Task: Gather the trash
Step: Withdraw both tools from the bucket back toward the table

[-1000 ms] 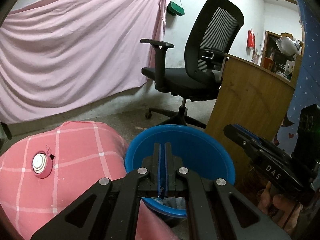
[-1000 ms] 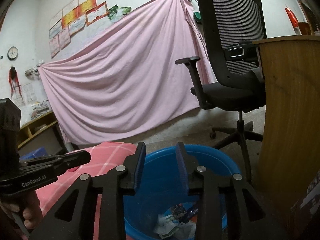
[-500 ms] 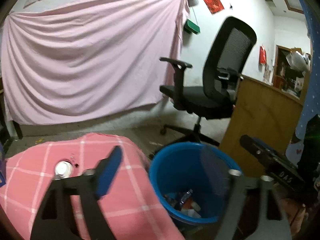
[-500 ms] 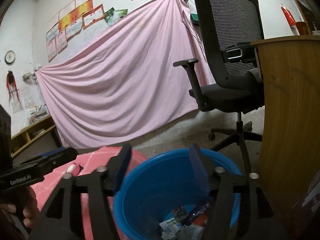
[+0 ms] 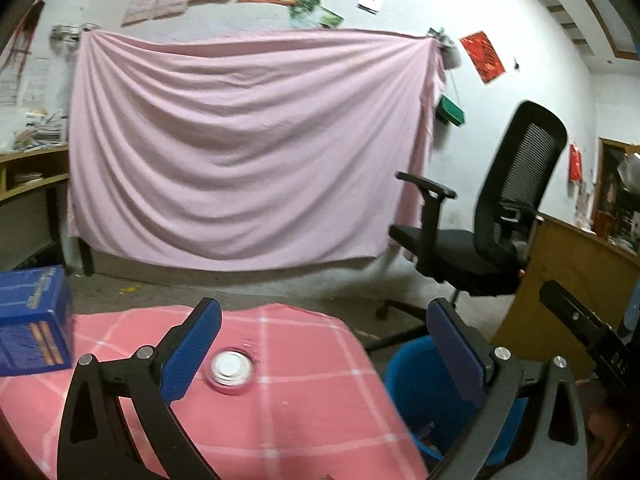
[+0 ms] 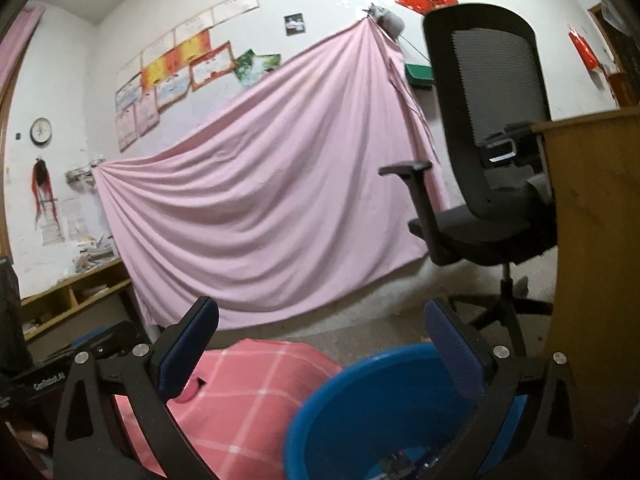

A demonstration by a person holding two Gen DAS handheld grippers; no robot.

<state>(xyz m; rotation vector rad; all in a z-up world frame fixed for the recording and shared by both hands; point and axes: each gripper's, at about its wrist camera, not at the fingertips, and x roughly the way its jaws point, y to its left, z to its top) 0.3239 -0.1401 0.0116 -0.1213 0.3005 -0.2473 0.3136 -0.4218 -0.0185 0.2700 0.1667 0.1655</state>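
A blue trash bucket (image 5: 416, 396) stands on the floor at the right edge of a table under a pink checked cloth (image 5: 304, 400); it also shows in the right wrist view (image 6: 360, 412), with scraps of trash at its bottom. A silver-topped can (image 5: 232, 372) stands upright on the cloth. My left gripper (image 5: 328, 352) is open and empty, raised above the table, with the can near its left finger. My right gripper (image 6: 320, 344) is open and empty above the bucket's rim.
A blue box (image 5: 32, 320) sits at the table's left edge. A black office chair (image 5: 480, 236) and a wooden desk (image 5: 568, 280) stand to the right of the bucket. A pink sheet (image 5: 248, 152) hangs on the far wall. Wooden shelves (image 6: 72, 300) stand at left.
My left gripper went from shut to wide open and swung left from over the bucket towards the table. My right gripper opened wider and lifted, staying over the bucket.
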